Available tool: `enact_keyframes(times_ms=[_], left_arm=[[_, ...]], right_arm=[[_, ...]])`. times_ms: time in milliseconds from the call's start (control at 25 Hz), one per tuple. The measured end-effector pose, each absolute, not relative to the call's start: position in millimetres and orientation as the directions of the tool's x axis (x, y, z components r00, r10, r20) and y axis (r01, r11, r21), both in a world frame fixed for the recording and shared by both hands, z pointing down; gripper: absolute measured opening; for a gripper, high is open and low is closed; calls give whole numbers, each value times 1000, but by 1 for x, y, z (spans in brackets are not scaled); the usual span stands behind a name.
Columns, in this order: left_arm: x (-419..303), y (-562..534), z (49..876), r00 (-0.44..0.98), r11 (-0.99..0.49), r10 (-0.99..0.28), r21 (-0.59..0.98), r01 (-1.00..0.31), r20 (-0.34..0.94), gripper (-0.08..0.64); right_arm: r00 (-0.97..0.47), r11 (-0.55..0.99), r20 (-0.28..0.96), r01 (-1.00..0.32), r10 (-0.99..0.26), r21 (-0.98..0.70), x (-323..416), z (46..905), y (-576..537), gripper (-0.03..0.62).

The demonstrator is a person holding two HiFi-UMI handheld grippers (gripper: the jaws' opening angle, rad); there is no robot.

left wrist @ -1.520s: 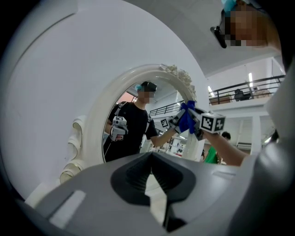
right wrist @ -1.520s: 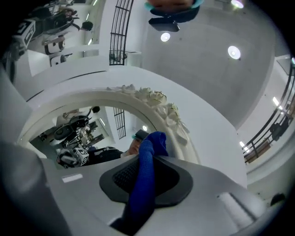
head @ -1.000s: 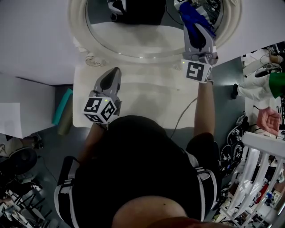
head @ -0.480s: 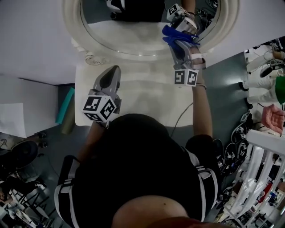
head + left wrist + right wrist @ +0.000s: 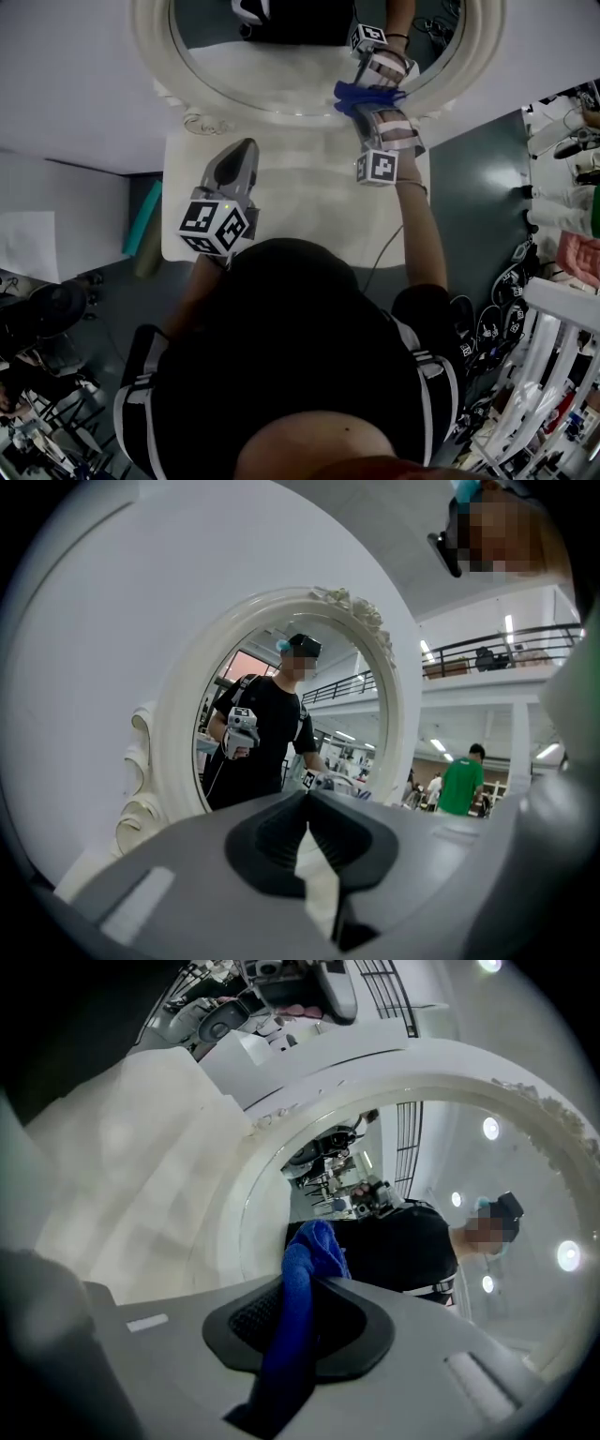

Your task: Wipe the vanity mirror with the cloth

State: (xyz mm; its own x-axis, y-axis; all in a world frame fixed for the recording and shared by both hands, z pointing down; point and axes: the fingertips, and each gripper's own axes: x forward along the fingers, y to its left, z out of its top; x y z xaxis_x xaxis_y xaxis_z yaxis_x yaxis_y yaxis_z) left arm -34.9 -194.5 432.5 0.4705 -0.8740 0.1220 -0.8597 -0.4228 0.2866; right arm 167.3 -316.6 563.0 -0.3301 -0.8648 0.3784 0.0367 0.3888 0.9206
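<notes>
1. The right gripper (image 5: 368,105) is clenching its jaws on the blue cloth (image 5: 302,1251), which is bunching up past the jaw tips.
2. The cloth is lying against the lower right part of the vanity mirror (image 5: 272,70), just inside its white oval frame, and is meeting its own reflection in the glass.
3. The mirror is standing at the far edge of the white bench (image 5: 300,211), close to the pale wall (image 5: 66,84).
4. The left gripper (image 5: 242,155) is hovering over the left part of the bench, well apart from the cloth, pointing toward the mirror. Its jaws are pressing together at the tips, grasping nothing.
5. The glass is reflecting the person in a black top holding both grippers.
</notes>
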Motion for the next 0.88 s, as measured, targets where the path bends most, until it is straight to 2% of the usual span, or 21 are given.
enact_keyframes(times_ms=[160,280,600,760,880], left_arm=[[-36,-191,433,463,-414,-878,291,-862,121,12],[-40,-189,437,455,-405,-882,295,-865,124,12],[-70,-165,431,376,-326,-920,313,-892,111,12],[-98,-151,437,314,-260,-942,329,-908,123,12],[-114,-138,442,281,-221,-950,342,-913,136,12]], right_arm=[[-262,487,506,138,-822,863,164,590,-315,63],[-221,595,611,138,-760,791,152,619,-317,63],[-359,845,767,-162,-532,510,90,650,-314,64],[-505,899,748,-317,-430,302,39,657,-316,64],[-642,901,655,-409,-399,148,1,646,-316,63]])
